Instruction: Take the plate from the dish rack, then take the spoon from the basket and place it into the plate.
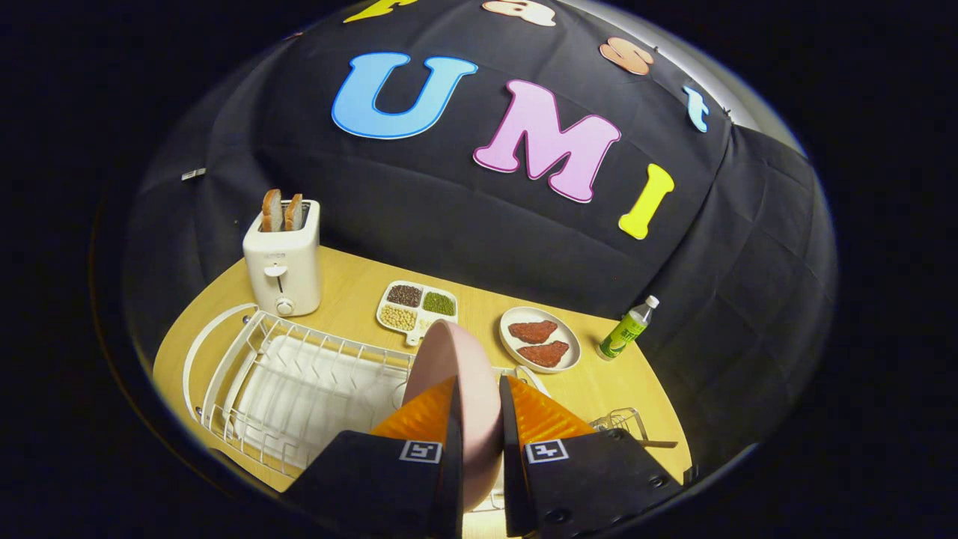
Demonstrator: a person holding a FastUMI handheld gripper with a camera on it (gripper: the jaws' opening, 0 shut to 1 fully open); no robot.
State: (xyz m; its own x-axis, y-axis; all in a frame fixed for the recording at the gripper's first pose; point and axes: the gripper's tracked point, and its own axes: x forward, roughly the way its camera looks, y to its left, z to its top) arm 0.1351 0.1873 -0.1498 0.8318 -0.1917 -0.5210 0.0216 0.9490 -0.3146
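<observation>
A pink plate [460,374] stands on edge between my two orange fingers [423,412], and both press on its faces, so my gripper [479,389] is shut on the plate. The plate is lifted above the white wire dish rack [299,382], whose slots below it hold nothing. To the right of the fingers a small wire basket [621,423] sits on the table, with a spoon handle [658,444] sticking out of it to the right. The spoon's bowl is hidden behind my right finger.
A white toaster [284,262] with two bread slices stands beyond the rack's far left corner. A divided tray of beans [415,305], an oval dish with two meat pieces [540,338] and a green bottle [627,328] line the back of the wooden table [352,281].
</observation>
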